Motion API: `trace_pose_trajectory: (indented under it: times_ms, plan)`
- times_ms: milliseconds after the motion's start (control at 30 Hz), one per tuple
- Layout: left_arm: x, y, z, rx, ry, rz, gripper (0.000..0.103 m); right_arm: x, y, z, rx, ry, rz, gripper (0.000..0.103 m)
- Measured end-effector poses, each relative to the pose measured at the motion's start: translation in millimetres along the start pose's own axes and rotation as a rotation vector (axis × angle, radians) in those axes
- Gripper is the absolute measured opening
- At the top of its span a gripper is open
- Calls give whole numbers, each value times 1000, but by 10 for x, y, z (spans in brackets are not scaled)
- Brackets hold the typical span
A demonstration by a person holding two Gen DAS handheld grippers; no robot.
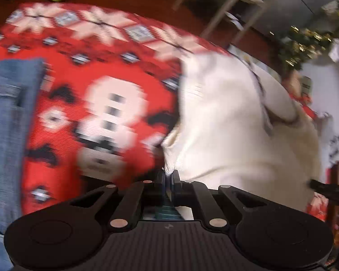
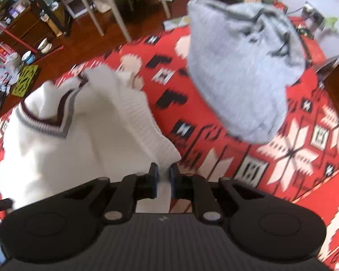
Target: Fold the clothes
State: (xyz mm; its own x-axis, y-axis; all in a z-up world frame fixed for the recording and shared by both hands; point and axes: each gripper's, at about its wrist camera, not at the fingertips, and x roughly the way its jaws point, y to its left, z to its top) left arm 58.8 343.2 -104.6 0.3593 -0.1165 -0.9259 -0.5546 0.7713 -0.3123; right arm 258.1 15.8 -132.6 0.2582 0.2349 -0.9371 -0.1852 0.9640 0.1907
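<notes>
A white knit sweater [image 1: 232, 117] with a maroon and grey V-neck trim hangs between my two grippers above a red patterned rug [image 1: 83, 85]. My left gripper [image 1: 168, 175] is shut on a corner of its hem. In the right wrist view the white sweater [image 2: 56, 140] fills the left side, and my right gripper [image 2: 163, 171] is shut on its ribbed edge. A grey knit garment [image 2: 244, 67] lies bunched on the rug [image 2: 293, 149] to the right. Both views are motion blurred.
Folded blue jeans [image 1: 9, 117] lie on the rug at the left. Beyond the rug are wood floor, white table legs [image 2: 108, 4], a black shelf rack [image 2: 45, 6], a green mat [image 2: 26, 80], bowls and a small decorated tree [image 1: 305, 43].
</notes>
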Motion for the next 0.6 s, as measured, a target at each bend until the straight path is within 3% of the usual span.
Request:
trace_pose_trajectory:
  times_ms: [167, 300, 600]
  plan:
    - [-261, 310, 84, -22, -77, 54, 4, -61, -57, 44, -1, -39, -18, 11]
    - [-222, 374, 53, -15, -81, 83, 4, -109, -103, 79, -2, -70, -32, 11]
    - [-162, 521, -321, -51, 24, 100, 5, -214, -276, -416, 45, 37, -19, 11]
